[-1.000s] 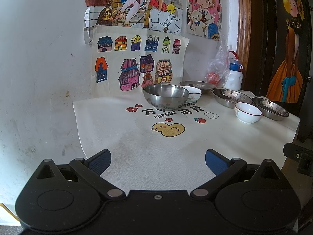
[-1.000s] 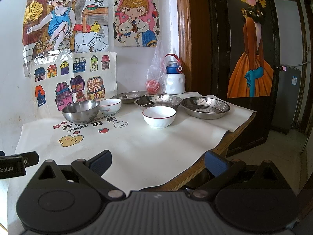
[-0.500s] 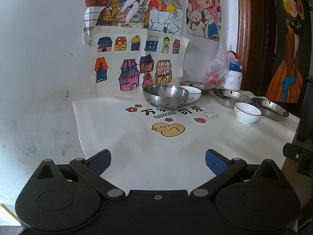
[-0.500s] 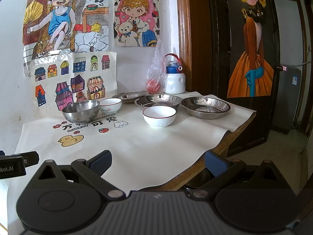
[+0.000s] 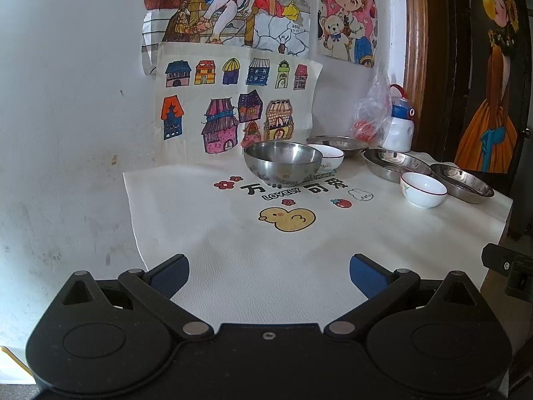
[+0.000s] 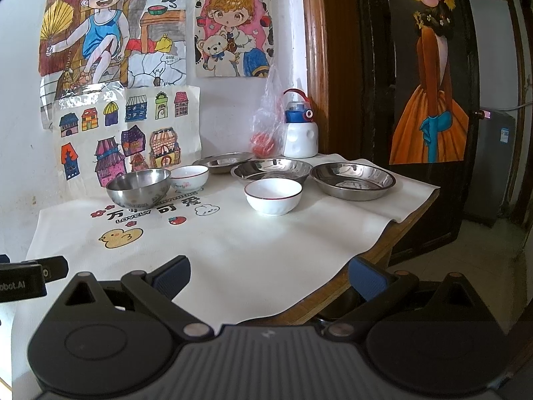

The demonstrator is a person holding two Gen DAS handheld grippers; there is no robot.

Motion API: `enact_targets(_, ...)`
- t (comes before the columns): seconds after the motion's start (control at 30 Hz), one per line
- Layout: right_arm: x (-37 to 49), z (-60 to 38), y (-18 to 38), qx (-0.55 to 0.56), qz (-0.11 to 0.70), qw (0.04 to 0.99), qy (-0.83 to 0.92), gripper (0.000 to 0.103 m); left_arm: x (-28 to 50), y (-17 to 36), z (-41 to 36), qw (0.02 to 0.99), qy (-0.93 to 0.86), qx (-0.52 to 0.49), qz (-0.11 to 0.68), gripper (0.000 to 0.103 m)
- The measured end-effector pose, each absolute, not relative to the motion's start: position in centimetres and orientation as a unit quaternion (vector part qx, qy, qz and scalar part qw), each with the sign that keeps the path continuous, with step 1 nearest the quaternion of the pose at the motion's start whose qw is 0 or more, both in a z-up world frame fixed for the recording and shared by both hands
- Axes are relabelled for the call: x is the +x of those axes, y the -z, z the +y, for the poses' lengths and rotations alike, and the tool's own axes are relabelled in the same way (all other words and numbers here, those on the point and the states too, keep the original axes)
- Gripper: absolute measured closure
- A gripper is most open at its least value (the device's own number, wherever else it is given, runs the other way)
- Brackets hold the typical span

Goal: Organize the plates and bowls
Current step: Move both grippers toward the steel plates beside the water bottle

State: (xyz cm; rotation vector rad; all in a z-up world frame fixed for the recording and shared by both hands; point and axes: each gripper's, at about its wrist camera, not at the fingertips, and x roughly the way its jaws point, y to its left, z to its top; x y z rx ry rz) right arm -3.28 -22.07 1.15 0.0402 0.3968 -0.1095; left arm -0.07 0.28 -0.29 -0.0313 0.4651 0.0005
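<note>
Sitting on a white printed cloth [image 6: 253, 253] over the tabletop [image 6: 393, 233] are six dishes, all apparently empty. One deep steel bowl [image 6: 139, 187] stands at the back left, touching or just beside a small white bowl with a pink mark [image 6: 189, 178]. A second white bowl with a red rim [image 6: 273, 196] stands alone, nearer the front. Three shallow steel plates lie apart: the far plate [image 6: 224, 161] near the wall, the middle plate [image 6: 271, 170] behind the red-rimmed bowl, and the right plate [image 6: 352, 180] by the tabletop's edge. A white bottle with a blue lid [image 6: 300, 133] and a clear plastic bag [image 6: 266, 123] holding something red stand in the back corner. The left gripper [image 5: 269, 275] and right gripper [image 6: 270, 275] hover over the near edge, fingers spread wide, holding nothing.
</note>
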Motion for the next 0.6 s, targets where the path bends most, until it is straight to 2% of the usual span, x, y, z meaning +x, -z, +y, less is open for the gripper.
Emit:
enact_targets(0.27, -1.8, -23.3, -1.5, 0.012, 0.192, 0.98, 0.044, 0.0, 0.9, 0.5, 0.0, 0.973, 0.004, 0.002, 0.23, 0.001)
enact_targets(0.6, 1.2, -28.1, -2.5, -0.007, 0.17, 0.985, 0.04, 0.0, 5.8, -1.8, -3.6, 0.972, 0.047, 0.057, 0.224, 0.001)
